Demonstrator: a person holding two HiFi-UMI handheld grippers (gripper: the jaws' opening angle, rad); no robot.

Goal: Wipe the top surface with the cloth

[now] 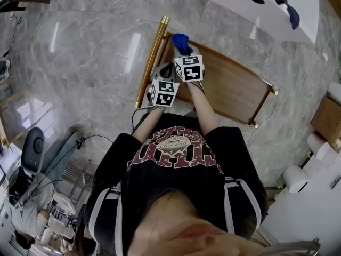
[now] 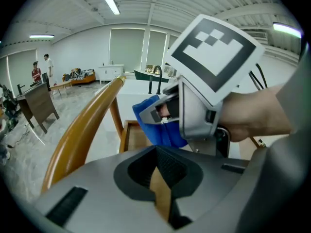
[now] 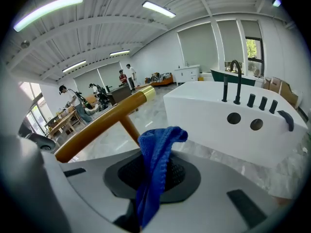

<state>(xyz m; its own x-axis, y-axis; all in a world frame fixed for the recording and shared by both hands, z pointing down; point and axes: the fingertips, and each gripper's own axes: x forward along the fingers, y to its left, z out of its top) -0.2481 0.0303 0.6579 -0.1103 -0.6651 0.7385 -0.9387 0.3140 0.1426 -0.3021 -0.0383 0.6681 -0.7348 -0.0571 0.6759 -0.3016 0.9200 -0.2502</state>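
A blue cloth (image 1: 180, 40) sticks up from my right gripper (image 1: 183, 50), which is shut on it over the near left corner of the wooden top (image 1: 234, 89). In the right gripper view the cloth (image 3: 154, 169) rises out of the pinched jaws of the right gripper (image 3: 145, 213). My left gripper (image 1: 162, 74) sits just beside and behind the right one, near the rounded golden rail (image 1: 152, 60). Seen from the left gripper view, its jaws (image 2: 163, 198) stand close together with only a thin wood-coloured sliver between them, and the cloth (image 2: 158, 130) hangs ahead.
A white tub (image 1: 256, 4) with black fittings stands beyond the wooden top, with a dark blue cloth (image 1: 293, 16) on its edge. Cardboard boxes (image 1: 327, 119) and white rolls (image 1: 318, 147) are at the right. An office chair (image 1: 32, 148) and cables lie at the lower left.
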